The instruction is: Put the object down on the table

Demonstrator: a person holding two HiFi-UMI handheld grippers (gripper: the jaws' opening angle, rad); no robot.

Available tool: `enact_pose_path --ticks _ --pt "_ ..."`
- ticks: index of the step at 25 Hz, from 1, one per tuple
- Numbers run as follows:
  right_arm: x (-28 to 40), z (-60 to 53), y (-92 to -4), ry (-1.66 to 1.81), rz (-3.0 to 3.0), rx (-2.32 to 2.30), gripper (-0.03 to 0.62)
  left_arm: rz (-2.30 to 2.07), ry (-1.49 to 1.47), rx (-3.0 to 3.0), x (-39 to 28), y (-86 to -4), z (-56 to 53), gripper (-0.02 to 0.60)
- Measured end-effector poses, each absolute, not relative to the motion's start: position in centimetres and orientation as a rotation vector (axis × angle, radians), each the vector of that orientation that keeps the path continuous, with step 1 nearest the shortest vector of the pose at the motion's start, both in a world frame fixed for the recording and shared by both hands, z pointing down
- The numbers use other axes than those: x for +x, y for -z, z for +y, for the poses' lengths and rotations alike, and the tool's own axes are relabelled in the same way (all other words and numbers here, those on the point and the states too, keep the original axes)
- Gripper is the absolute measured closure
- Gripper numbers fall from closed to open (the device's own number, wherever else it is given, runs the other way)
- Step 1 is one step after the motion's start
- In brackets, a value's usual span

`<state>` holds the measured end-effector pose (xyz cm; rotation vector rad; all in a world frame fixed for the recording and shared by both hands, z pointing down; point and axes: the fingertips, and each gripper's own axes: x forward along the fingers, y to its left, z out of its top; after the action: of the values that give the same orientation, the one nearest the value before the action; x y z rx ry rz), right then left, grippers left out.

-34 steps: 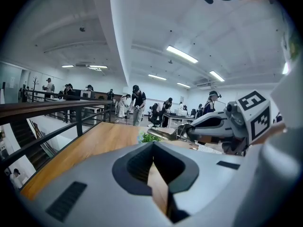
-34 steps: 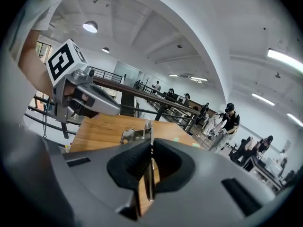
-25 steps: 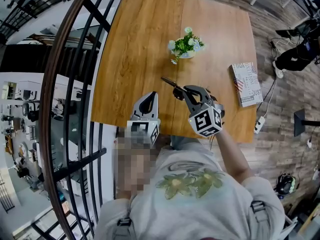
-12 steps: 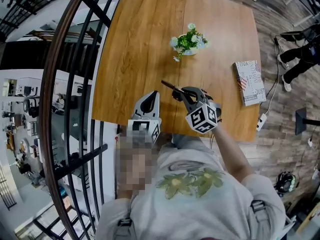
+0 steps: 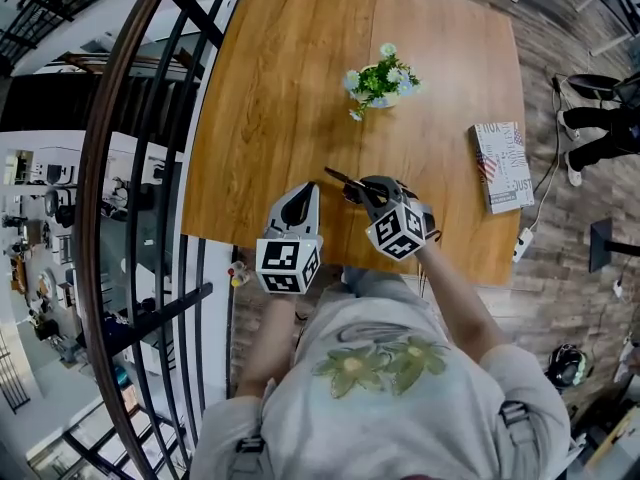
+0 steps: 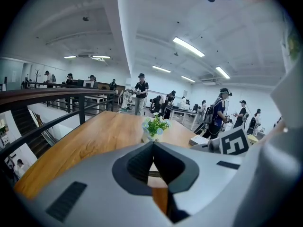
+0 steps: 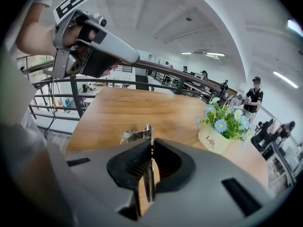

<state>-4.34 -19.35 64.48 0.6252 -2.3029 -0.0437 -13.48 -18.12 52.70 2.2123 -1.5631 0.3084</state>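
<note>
Right tongs (image 5: 365, 190) are clamped nearly shut on a thin metal utensil with a slim dark stem and a folded bright-metal head (image 5: 338, 177). In the right gripper view the stem stands edge-on between the ribbed pads (image 7: 135, 167), and the head (image 7: 137, 135) pokes out just past the tips. The utensil sits low over the honey-coloured wooden table (image 5: 270, 88), near its front edge; whether the head touches the wood cannot be told. Left tongs (image 5: 301, 198) hang beside the right ones, tips together, with nothing between them (image 6: 153, 148). A small cream pot of green leaves and pale blue flowers (image 5: 380, 78) stands ahead and slightly right of the right tongs, well apart. A printed book (image 5: 497, 165) lies far off to their right. Step in hand, as judged: lowering for release. To do it well, bring the head down onto bare wood ahead of the tips, tilt the stem until it lies nearly flat, then open just enough to free it. Released from a height or on edge, it would likely tip or skid. Draw back along the stem's line so the pads don't drag it toward the table edge.
</note>
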Motion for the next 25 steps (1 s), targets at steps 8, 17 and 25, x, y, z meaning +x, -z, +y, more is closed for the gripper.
enact_pose_path --ticks 8,17,25 --pt "-4.3 -18.8 -67.1 0.053 -2.256 0.597 0.576 -1.557 -0.326 2.179 -13.9 -53.9 -17.8 0.569" --pt "-4.5 -16.6 -68.9 0.080 -2.256 0.538 0.545 -1.554 -0.328 2.173 -13.8 -54.2 -18.0 0.569" --pt "-5.0 -15.8 -70.0 0.097 -2.252 0.485 0.510 -1.534 -0.318 2.180 -13.0 -54.4 -18.1 0.569"
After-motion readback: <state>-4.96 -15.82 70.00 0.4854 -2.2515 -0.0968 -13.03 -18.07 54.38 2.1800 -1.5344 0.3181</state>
